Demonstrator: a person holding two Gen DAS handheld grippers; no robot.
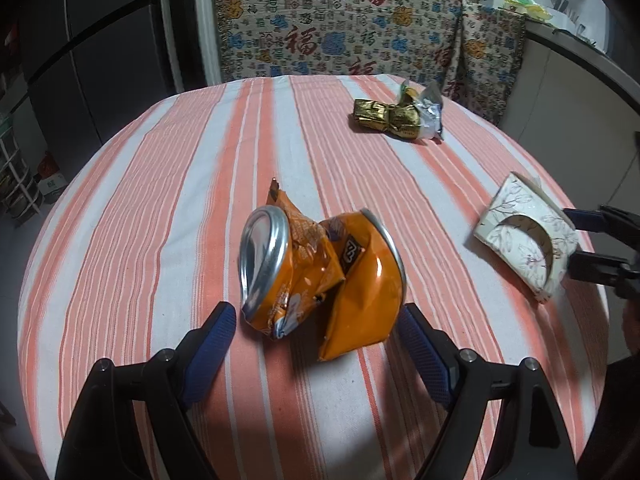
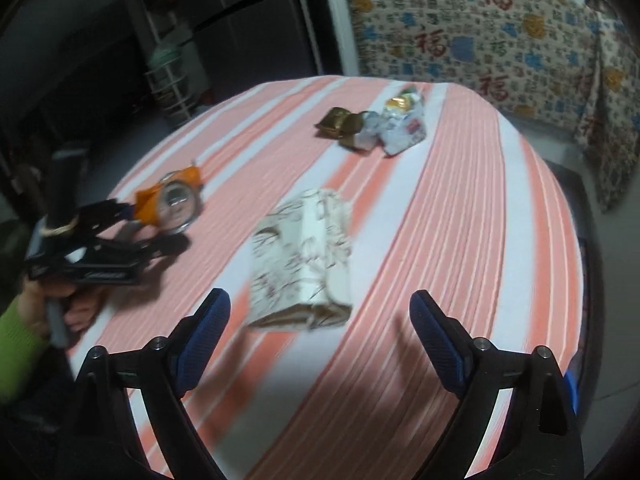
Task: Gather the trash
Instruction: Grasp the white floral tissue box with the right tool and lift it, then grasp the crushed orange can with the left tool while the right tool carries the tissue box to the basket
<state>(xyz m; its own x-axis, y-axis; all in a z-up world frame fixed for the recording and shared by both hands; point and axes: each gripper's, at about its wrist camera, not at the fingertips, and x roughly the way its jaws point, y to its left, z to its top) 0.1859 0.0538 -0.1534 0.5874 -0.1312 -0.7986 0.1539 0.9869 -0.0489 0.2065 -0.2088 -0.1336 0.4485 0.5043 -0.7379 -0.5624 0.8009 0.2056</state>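
While the left gripper (image 1: 316, 322) is being held low over the striped tablecloth (image 1: 160, 200), its blue ribbed pads are being kept apart on either side of a crushed orange can (image 1: 320, 276), neither pad pressing on the dented metal. A flattened leaf-printed paper box (image 1: 524, 236) is lying farther right, just beside the right gripper's tips. Crumpled gold and silver foil wrappers (image 1: 400, 118) are lying well beyond.

Through the blurred right wrist view, the right gripper (image 2: 320, 316) is being held with jaws wide apart and empty, the paper box (image 2: 304, 256) lying just ahead between the tips, untouched. The can (image 2: 168, 200) is being flanked at left by the left gripper (image 2: 128, 216); the wrappers (image 2: 376, 128) are resting farther off.
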